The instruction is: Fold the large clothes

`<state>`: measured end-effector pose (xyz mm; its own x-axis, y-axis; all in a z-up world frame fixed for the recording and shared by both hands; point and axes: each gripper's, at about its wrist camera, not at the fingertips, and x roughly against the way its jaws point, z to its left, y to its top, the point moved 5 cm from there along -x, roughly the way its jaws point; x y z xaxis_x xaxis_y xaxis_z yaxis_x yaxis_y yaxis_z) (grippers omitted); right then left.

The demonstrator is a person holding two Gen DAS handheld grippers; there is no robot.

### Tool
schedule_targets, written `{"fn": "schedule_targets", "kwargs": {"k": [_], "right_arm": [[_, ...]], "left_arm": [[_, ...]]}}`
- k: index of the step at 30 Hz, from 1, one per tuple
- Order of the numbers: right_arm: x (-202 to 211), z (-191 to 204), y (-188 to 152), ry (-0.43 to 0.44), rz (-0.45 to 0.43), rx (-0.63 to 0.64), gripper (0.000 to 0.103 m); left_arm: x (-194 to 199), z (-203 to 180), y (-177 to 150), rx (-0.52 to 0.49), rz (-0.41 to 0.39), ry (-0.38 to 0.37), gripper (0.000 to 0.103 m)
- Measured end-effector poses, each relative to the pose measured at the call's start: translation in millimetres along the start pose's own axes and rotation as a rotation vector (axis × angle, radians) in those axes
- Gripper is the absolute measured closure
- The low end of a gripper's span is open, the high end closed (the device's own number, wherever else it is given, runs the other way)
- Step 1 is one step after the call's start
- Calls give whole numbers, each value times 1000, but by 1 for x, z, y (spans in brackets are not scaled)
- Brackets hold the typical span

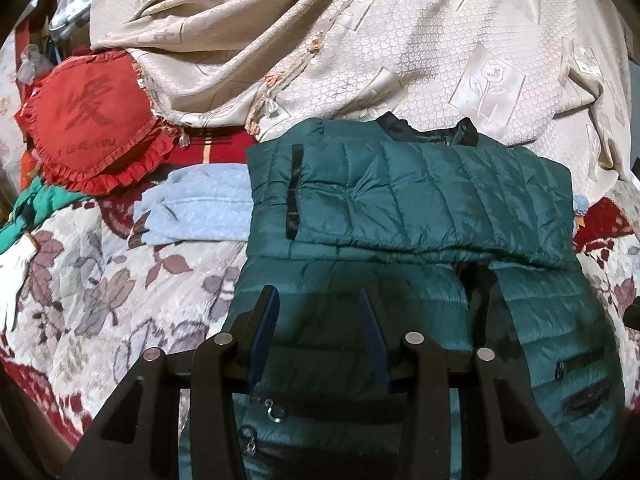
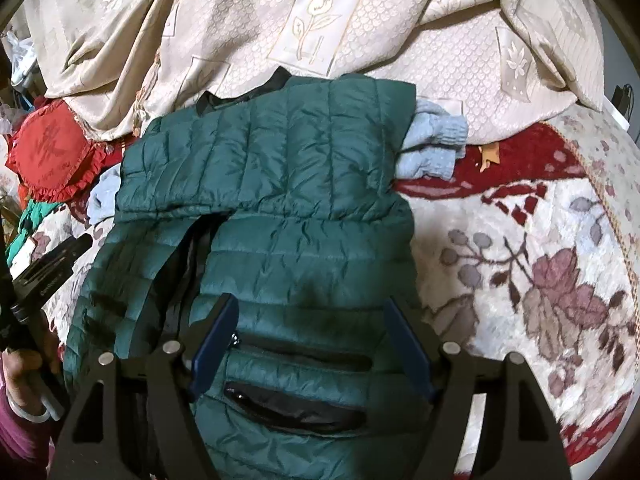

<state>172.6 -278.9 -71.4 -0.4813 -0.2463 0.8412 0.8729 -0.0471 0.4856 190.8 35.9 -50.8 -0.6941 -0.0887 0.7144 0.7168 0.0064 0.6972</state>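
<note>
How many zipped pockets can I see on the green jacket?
2. On the green jacket: one pocket gapes open between the right gripper's fingers; the other lies on the opposite front panel. Others may be hidden.

The red frilled cushion (image 1: 90,128) bears a large Chinese character and "I LOVE YOU".

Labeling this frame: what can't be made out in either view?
- Jacket hem: both views, cut off by the bottom edge and hidden behind the left gripper and right gripper.
- Blue garment: both views, mostly under the jacket; its type is unclear.
- Clutter beyond the red cushion: left wrist view, too small and warped at the rim.
</note>
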Motion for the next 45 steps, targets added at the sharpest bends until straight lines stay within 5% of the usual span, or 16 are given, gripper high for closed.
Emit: {"fn": "schedule_targets", "kwargs": {"k": [31, 45], "right_arm": [[-8, 5, -79, -25, 114, 65, 18], [13, -14, -115, -38, 168, 82, 15]], "left_arm": [[31, 40, -75, -10, 102, -17, 79], [49, 100, -126, 127, 234, -192, 79]]}}
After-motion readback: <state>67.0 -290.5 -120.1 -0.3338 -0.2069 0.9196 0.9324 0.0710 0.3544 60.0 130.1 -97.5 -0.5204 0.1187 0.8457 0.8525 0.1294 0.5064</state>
